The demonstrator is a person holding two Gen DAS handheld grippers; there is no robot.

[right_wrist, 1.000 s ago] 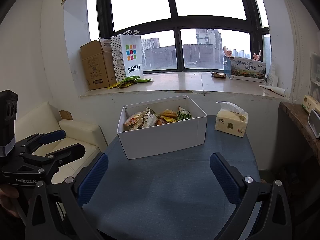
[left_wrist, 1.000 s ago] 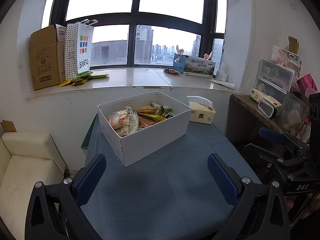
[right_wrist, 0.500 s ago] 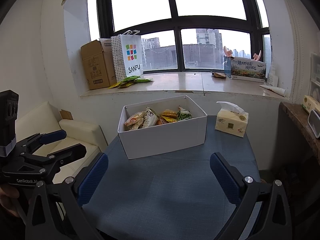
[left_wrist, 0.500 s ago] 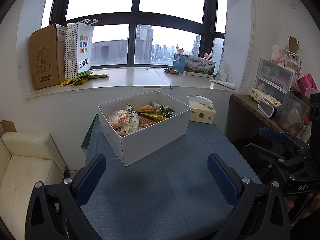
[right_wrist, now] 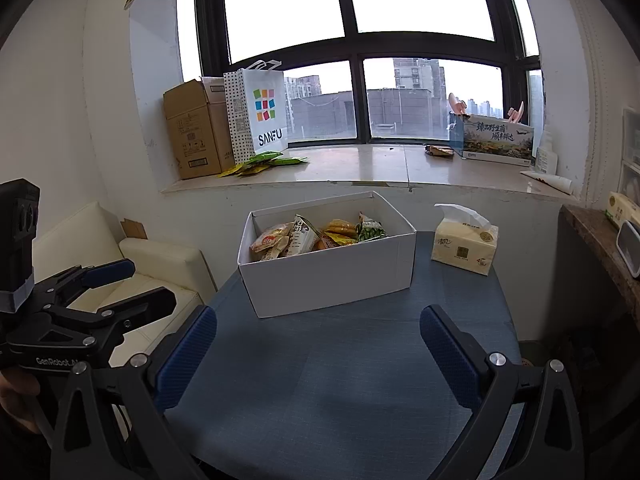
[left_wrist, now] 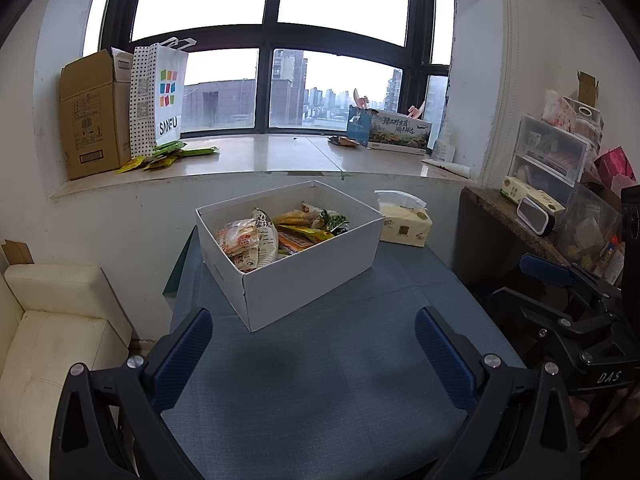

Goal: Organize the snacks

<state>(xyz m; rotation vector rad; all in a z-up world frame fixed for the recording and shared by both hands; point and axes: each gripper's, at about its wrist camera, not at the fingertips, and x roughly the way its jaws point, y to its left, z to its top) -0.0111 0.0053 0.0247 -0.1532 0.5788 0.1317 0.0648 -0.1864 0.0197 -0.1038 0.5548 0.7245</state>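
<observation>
A white cardboard box (left_wrist: 312, 280) (right_wrist: 328, 280) stands on the blue table (left_wrist: 320, 380) (right_wrist: 340, 380), filled with several snack packets (left_wrist: 276, 236) (right_wrist: 316, 236). My left gripper (left_wrist: 314, 354) hovers open above the near part of the table, short of the box, with nothing between its blue-padded fingers. My right gripper (right_wrist: 318, 356) is likewise open and holds nothing, at about the same distance from the box. Each gripper also shows at the edge of the other's view: the right gripper (left_wrist: 560, 292) and the left gripper (right_wrist: 116, 288).
A tissue pack (left_wrist: 404, 220) (right_wrist: 464, 244) sits on the table right of the box. The windowsill (right_wrist: 360, 168) carries a brown carton (left_wrist: 94, 116), a SANFU bag (left_wrist: 160, 96), loose green and yellow packets (left_wrist: 168, 156) and a printed box (left_wrist: 396, 128). A cream sofa (left_wrist: 52, 340) is left; cluttered shelves (left_wrist: 560, 184) right.
Both grippers have barely moved; the views drift only slightly and the box and snacks stay where they were.
</observation>
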